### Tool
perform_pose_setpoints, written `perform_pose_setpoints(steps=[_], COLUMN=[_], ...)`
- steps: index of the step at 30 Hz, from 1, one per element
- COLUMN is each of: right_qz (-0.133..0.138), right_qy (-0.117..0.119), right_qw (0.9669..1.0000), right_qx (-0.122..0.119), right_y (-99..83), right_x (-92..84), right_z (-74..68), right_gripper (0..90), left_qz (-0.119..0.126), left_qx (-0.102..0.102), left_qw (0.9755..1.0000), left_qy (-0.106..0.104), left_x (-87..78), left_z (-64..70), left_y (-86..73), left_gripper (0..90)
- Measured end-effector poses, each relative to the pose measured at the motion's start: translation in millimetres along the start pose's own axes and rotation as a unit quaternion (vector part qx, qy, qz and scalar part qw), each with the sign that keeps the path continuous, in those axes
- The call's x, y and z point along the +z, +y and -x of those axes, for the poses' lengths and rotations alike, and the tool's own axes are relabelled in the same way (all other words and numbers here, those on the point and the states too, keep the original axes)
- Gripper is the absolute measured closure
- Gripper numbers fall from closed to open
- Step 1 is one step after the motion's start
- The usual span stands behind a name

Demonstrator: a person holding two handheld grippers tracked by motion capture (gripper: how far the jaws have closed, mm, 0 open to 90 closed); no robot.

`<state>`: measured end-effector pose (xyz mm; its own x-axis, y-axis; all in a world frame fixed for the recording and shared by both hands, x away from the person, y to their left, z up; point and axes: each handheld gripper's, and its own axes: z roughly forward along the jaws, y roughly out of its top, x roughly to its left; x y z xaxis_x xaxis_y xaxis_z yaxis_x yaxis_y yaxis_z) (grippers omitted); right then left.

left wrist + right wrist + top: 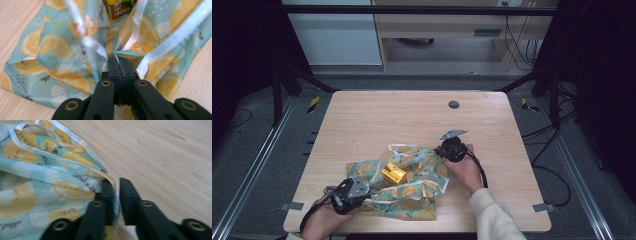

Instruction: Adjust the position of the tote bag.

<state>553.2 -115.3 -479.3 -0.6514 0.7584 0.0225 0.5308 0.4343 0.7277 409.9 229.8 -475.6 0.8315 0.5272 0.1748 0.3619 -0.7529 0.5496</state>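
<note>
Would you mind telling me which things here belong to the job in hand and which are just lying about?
In the job:
- lemon-print cloth, spread on the table
- yellow carton, resting on the cloth
- left gripper, jaws pinched on a cloth edge
- right gripper, jaws slightly apart at the cloth's corner

Lying about:
- round grey cap set in the table
- desk beyond
</note>
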Motion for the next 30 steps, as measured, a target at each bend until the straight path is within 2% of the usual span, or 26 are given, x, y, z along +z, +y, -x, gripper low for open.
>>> perform_pose_setpoints(steps=[2, 6, 8, 12, 17, 21, 27, 30], right_qz=[0.005, 0.018, 0.026, 0.04, 0.053, 0.063, 0.073, 0.077], right_qy=[-0.011, -0.017, -0.014, -0.016, -0.003, -0.005, 0.0, -0.006], right_qw=[0.9999, 0.9997, 0.9995, 0.999, 0.9984, 0.9977, 0.9967, 0.9962], right_qx=[-0.004, -0.006, -0.01, -0.013, -0.02, -0.026, -0.035, -0.04], right_y=[0.9, 3.2, 4.3, 8.3, 13.3, 12.9, 3.4, -4.4], right_x=[-4.0, -15.2, -20.9, -30.6, -41.6, -50.9, -70.1, -78.0], right_z=[-2.3, -8.6, -11.3, -17.5, -23.8, -29.5, -37.6, -40.6], right_gripper=[67.1, 46.6, 41.0, 29.7, 24.3, 22.9, 23.8, 25.5], left_qz=[0.009, 0.036, 0.049, 0.075, 0.1, 0.114, 0.151, 0.154], left_qx=[-0.006, -0.006, -0.011, -0.018, -0.028, -0.033, -0.06, -0.069], left_qw=[0.9999, 0.9992, 0.9986, 0.9968, 0.9939, 0.9914, 0.9842, 0.9823], left_qy=[0.003, 0.014, 0.018, 0.024, 0.036, 0.054, 0.072, 0.081], left_x=[-0.8, -7.0, -9.2, -12.3, -17.3, -22.9, -30.6, -31.5], left_z=[0.5, 1.5, 2.0, 2.3, 1.4, -0.6, -4.7, -5.6], left_y=[1.1, 5.0, 6.5, 8.6, 10.8, 12.2, 12.3, 15.4], left_gripper=[81.3, 68.8, 61.4, 53.6, 44.9, 39.9, 36.0, 35.1])
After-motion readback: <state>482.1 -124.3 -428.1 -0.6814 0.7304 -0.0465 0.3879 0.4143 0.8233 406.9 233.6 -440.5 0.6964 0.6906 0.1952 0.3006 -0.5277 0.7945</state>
